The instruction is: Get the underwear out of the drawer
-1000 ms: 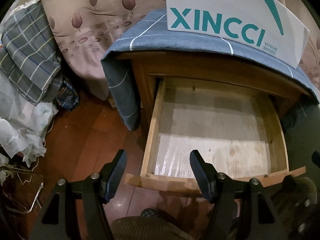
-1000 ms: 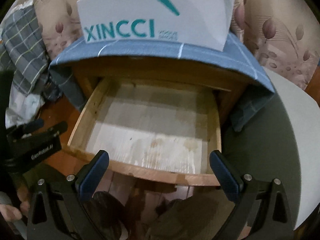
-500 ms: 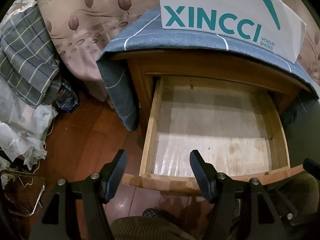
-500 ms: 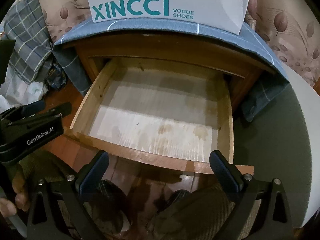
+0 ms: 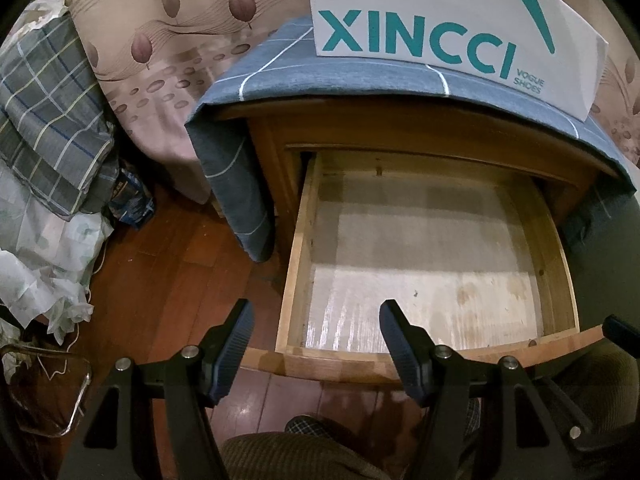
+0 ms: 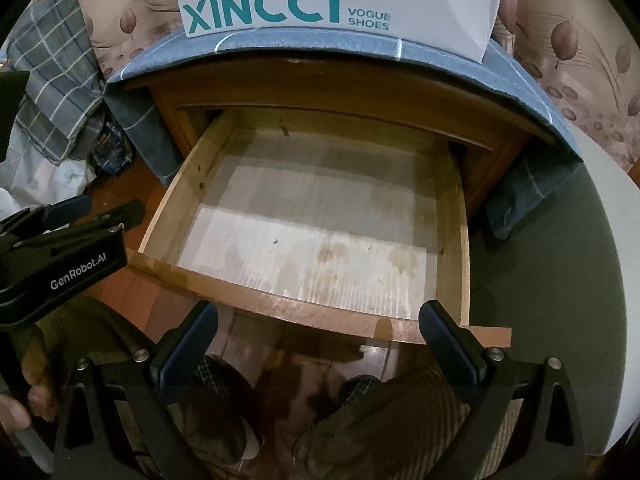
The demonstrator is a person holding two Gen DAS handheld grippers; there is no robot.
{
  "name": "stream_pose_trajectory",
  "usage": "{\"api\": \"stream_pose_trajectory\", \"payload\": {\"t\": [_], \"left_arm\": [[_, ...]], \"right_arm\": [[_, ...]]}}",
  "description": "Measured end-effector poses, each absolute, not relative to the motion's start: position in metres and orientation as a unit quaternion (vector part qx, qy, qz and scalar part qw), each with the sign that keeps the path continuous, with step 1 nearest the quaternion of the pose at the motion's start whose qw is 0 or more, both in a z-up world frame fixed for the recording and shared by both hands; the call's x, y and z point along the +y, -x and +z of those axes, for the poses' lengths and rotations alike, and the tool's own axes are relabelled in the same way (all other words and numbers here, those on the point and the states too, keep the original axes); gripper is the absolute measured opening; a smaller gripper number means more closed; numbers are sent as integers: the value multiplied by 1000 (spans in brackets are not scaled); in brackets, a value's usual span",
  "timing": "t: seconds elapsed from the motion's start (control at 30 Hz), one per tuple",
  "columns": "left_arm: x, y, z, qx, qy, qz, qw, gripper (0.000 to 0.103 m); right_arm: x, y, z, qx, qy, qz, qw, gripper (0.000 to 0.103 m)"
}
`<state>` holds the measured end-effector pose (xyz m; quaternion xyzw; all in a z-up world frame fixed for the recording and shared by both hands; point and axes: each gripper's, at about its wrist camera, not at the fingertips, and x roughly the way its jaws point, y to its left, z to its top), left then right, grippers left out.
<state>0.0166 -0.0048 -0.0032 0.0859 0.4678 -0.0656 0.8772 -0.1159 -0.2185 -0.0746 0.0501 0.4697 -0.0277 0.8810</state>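
Observation:
The wooden drawer [image 5: 298, 248] of the nightstand stands pulled out, and its pale, stained bottom is bare; no underwear shows in either view. My left gripper [image 5: 316, 312] hovers above the drawer's front left corner, open, with nothing between its fingers. My right gripper [image 6: 320, 312] hangs over the drawer's [image 6: 280, 304] front rim, open wide and empty. In the right wrist view the left gripper [image 6: 108, 210] appears at the left edge, held by a hand [image 6: 36, 384].
A white XINCCI shoe box [image 5: 440, 20] sits on the blue checked cloth [image 5: 280, 64] that covers the nightstand. Plaid fabric [image 5: 48, 120] and white plastic bags lie left on the wooden floor. The person's legs [image 6: 384, 420] and slippers are below. A green round surface [image 6: 560, 300] is at right.
In the right wrist view the drawer has moved up the frame and the person's legs and slippers have come into sight. The left view has barely shifted. Both grippers stay open.

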Motion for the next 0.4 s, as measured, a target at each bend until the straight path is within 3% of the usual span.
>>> {"api": "stream_pose_trajectory", "payload": {"t": [0.4], "left_arm": [[-9, -14, -3, 463, -91, -72, 879, 67]], "right_arm": [[-217, 117, -75, 470, -48, -28, 881, 99]]}}
